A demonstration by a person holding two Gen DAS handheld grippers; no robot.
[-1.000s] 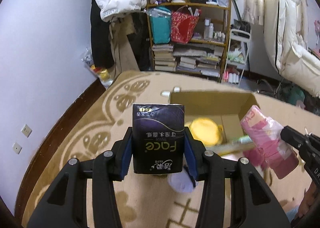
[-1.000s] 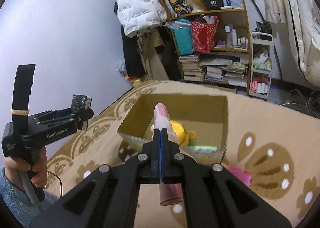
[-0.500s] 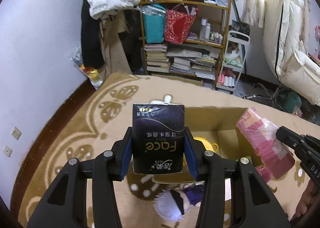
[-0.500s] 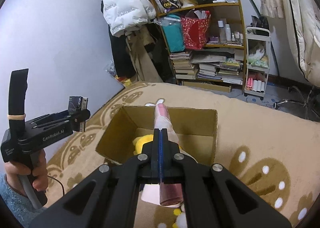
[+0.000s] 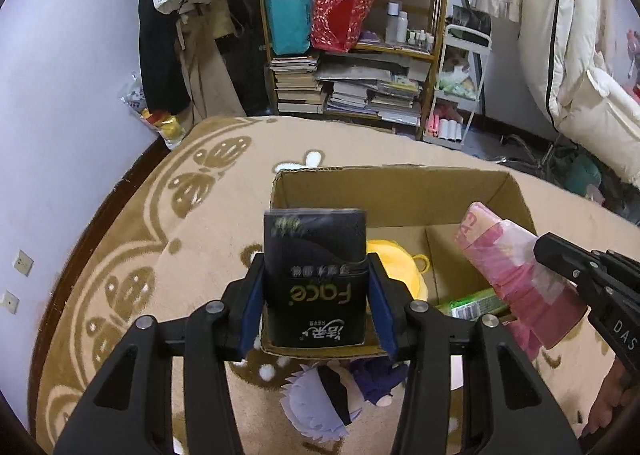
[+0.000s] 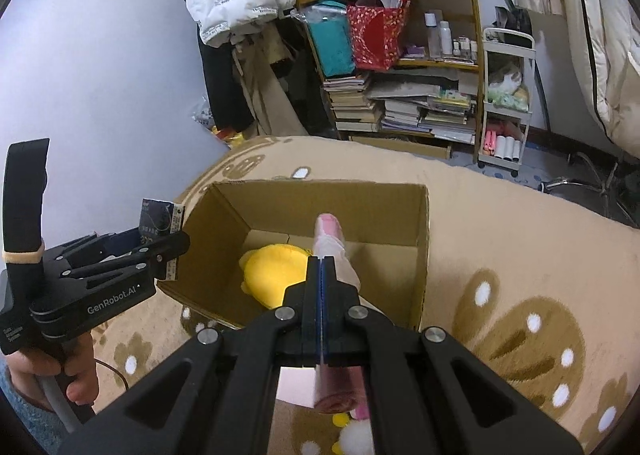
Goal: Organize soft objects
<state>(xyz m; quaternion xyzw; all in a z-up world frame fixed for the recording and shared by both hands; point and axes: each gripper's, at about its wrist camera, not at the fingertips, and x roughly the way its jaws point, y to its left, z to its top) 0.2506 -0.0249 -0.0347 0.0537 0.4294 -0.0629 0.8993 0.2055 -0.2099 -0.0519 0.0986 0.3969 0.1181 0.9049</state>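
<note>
Since one second ago both my hands have come lower and nearer to the cardboard box (image 5: pixel 400 191), which now lies just under my tongs. In my left tongs (image 5: pixel 316 295) the jaws are opening, and the dark tissue pack (image 5: pixel 316 279) stands between the pads, tilting forward over the near wall of the box. My right tongs (image 6: pixel 320 295) are pinched narrow on the pink tissue pack (image 5: pixel 508 271), held above the box. Inside lies a yellow plush toy (image 6: pixel 276 271). I think I should let the dark pack fall beside the plush, then bring the pink pack over a free corner before releasing.
</note>
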